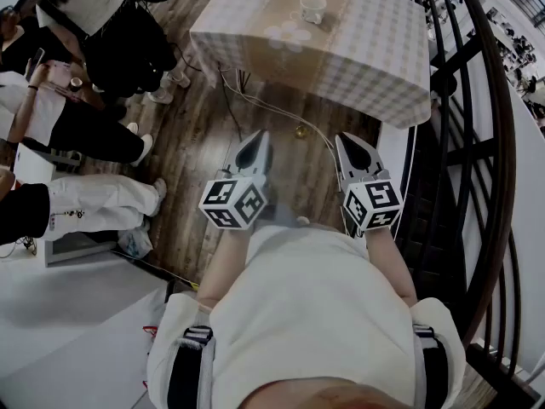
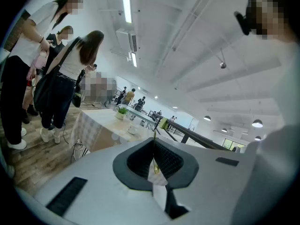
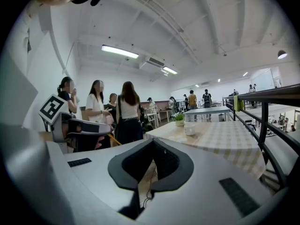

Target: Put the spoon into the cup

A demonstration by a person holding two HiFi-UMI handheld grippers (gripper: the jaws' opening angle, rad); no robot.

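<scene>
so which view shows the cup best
The head view: the cup stands whole on the checked table, handle showing. The right gripper view shows it small and far off; the left gripper view, smaller still.

Worktop (image 1: 375,58) cloth: beige-and-white check. Cup (image 1: 312,8): white. Floor (image 1: 196,169): dark brown wood planks. Left tool (image 1: 258,139) and right tool (image 1: 347,143): grey, cubes bearing black-and-white square markers.

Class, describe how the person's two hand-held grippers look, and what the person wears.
Both the left gripper and right gripper have grey, tapering bodies with dark, ribbed jaw pads. Each carries a white cube printed with black square markers. The person wears a light top.
</scene>
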